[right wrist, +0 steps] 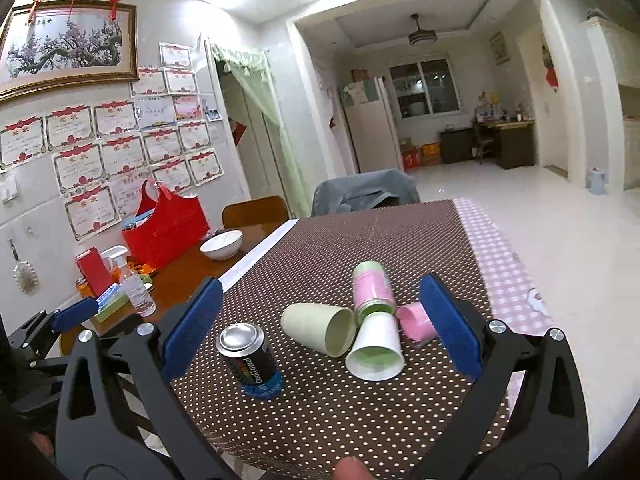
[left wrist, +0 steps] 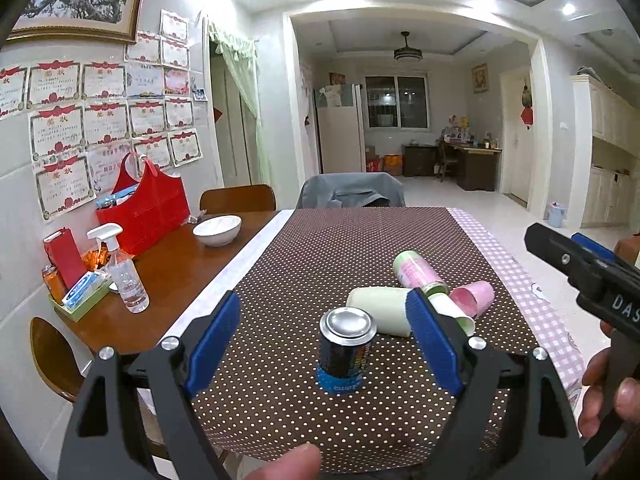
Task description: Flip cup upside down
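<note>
Several cups lie on their sides on the brown dotted tablecloth (right wrist: 320, 420): a pale green cup (right wrist: 316, 328) (left wrist: 380, 308), a white paper cup (right wrist: 376, 350) with its mouth toward me, a pink cup (right wrist: 414, 322) (left wrist: 474, 296), and a green-and-pink cup (right wrist: 372, 286) (left wrist: 416, 270). A dark can (left wrist: 346, 350) (right wrist: 250, 358) stands upright with its base up. My left gripper (left wrist: 322, 334) is open around the can without touching it. My right gripper (right wrist: 320, 328) is open just in front of the cups and holds nothing.
A white bowl (left wrist: 218, 230), a spray bottle (left wrist: 124, 270), a red bag (left wrist: 150, 208) and a tissue box (left wrist: 86, 286) are on the bare wooden table at left. A grey-draped chair (left wrist: 352, 190) stands at the far end. The table's right edge drops to tiled floor.
</note>
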